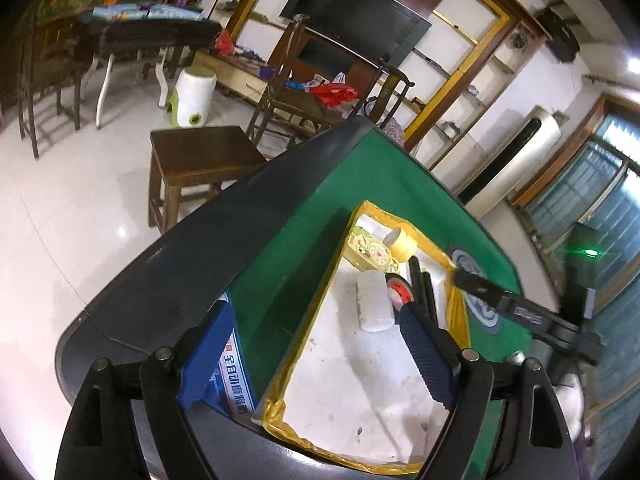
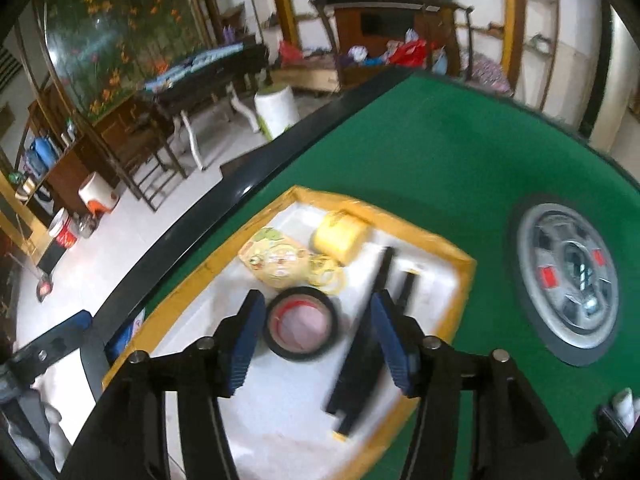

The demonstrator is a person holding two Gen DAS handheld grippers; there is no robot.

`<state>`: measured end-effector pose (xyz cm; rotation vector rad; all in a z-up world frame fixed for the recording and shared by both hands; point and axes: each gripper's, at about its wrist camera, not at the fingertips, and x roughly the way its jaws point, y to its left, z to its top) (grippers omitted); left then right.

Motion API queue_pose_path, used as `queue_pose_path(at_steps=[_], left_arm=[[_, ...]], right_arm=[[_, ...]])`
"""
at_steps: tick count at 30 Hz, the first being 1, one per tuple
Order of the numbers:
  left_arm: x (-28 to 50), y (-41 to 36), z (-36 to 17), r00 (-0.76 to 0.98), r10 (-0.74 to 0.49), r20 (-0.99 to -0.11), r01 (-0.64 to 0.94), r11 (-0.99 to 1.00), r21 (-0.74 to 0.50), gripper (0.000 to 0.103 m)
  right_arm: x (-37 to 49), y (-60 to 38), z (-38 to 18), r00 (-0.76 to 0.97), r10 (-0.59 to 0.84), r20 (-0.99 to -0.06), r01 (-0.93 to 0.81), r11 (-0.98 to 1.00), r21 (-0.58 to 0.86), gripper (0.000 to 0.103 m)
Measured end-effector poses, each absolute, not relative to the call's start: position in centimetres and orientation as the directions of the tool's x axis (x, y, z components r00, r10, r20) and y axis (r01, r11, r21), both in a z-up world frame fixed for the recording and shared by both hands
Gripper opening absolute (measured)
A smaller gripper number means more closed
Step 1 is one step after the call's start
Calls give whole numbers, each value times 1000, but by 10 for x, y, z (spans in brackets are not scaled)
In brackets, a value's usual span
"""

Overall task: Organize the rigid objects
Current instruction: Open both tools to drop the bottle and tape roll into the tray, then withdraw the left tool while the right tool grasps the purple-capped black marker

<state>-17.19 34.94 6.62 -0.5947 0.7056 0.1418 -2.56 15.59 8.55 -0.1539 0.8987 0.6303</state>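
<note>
A white tray [image 1: 352,392] edged in yellow tape sits on the green felt table [image 1: 288,272]. In it lie a white bottle [image 1: 374,300], a black tape roll [image 1: 400,292] with a red core, a yellow tape roll [image 1: 402,242], a yellow cartoon box [image 1: 370,254] and black bars [image 1: 422,280]. My left gripper [image 1: 314,312] is wide open above the tray's near left edge, holding nothing. In the right wrist view my right gripper [image 2: 316,298] straddles the black tape roll [image 2: 304,328], which lies flat in the tray [image 2: 280,412]. It is open, its pads clear of the roll.
A black bar [image 2: 360,352] lies under my right finger. The table's round centre dial [image 2: 568,284] is to the tray's right, its dark rim [image 1: 180,248] to the left. A wooden stool [image 1: 200,160] and chairs stand on the floor beyond. White-gloved hands hold both grippers.
</note>
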Motion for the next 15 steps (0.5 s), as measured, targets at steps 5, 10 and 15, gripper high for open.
queue_pose_path(at_steps=[5, 10, 15], left_arm=[[-174, 327, 76, 766, -7, -643, -314, 869, -383, 88], [-169, 299, 82, 769, 2, -640, -276, 903, -330, 88], [-164, 257, 89, 780, -27, -626, -184, 945, -270, 88]], right_arm=[[-50, 87, 94, 540, 440, -718, -509, 849, 137, 65], [-65, -5, 88, 610, 400, -684, -382, 905, 189, 65], [-89, -112, 89, 730, 288, -620, -181, 956, 231, 65]])
